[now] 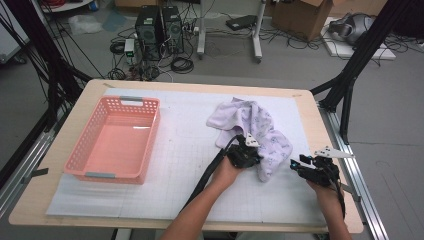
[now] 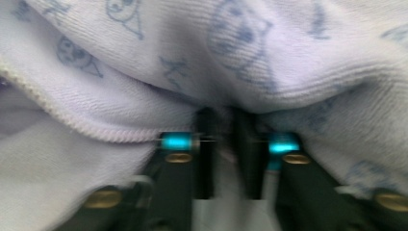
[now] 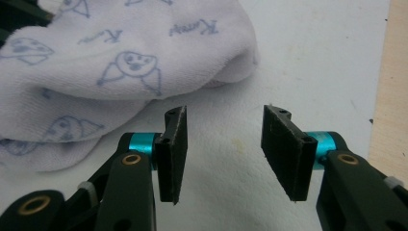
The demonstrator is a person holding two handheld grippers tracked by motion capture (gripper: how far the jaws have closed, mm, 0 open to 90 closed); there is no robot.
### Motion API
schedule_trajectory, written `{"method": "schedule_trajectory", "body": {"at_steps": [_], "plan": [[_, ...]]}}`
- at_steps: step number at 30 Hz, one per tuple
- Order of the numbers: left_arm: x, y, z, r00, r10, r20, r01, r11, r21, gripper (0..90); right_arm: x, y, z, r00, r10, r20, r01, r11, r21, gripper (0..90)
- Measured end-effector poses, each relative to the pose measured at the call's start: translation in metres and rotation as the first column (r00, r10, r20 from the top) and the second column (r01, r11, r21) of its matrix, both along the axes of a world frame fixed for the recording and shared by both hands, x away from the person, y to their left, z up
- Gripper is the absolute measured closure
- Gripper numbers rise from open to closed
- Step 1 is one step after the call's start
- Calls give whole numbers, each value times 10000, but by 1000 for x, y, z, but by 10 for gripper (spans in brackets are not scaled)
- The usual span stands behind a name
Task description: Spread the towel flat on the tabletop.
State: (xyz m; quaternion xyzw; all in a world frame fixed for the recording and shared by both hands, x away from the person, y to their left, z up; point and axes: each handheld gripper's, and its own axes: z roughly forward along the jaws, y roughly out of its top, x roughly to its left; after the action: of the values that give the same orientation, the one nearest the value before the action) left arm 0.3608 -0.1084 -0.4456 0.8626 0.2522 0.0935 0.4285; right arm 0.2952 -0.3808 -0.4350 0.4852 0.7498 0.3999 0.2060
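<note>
A pale lilac towel (image 1: pixel 250 122) printed with blue puppy drawings lies crumpled on the white mat, right of centre. My left gripper (image 1: pixel 257 159) is at the towel's near left edge. In the left gripper view the towel (image 2: pixel 240 57) drapes over the jaws, and the left gripper (image 2: pixel 223 120) is shut on a fold of it. My right gripper (image 1: pixel 295 164) rests low over the mat just right of the towel's near end. In the right gripper view it (image 3: pixel 223 115) stands open with bare mat between the pads, and the towel (image 3: pixel 96 62) lies ahead to the left.
A pink plastic basket (image 1: pixel 80 145) with nothing in it stands on the left of the white gridded mat (image 1: pixel 190 150). The wooden table edge (image 1: pixel 320 125) runs close by on the right, with a metal rail beyond. Computers, cables and boxes are on the floor behind the table.
</note>
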Motion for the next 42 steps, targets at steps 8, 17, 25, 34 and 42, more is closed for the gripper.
{"method": "schedule_trajectory", "body": {"at_steps": [8,17,25,34,42], "plan": [[-32,67,22,9998,106,185,-67,9800,-1991,837,-2,-2,-3,9999,-47,-130,49,9999,133,505],[-58,158,30,9920,1245,205,-1139,9531,-2803,840,-3,13,1,9986,518,-72,-518,9986,116,512],[-71,193,18,9855,1692,90,-1617,9548,-2493,851,-6,43,6,9774,2105,186,-2107,9775,127,501],[-70,193,6,9792,1849,-835,-2006,9436,-2634,537,-4,82,-5,9347,3547,-240,-3555,9323,-662,480],[-76,149,-5,9925,1135,-458,-1162,9913,-623,535,-1,87,-13,9291,3637,-671,-3675,9282,-576,731]]}}
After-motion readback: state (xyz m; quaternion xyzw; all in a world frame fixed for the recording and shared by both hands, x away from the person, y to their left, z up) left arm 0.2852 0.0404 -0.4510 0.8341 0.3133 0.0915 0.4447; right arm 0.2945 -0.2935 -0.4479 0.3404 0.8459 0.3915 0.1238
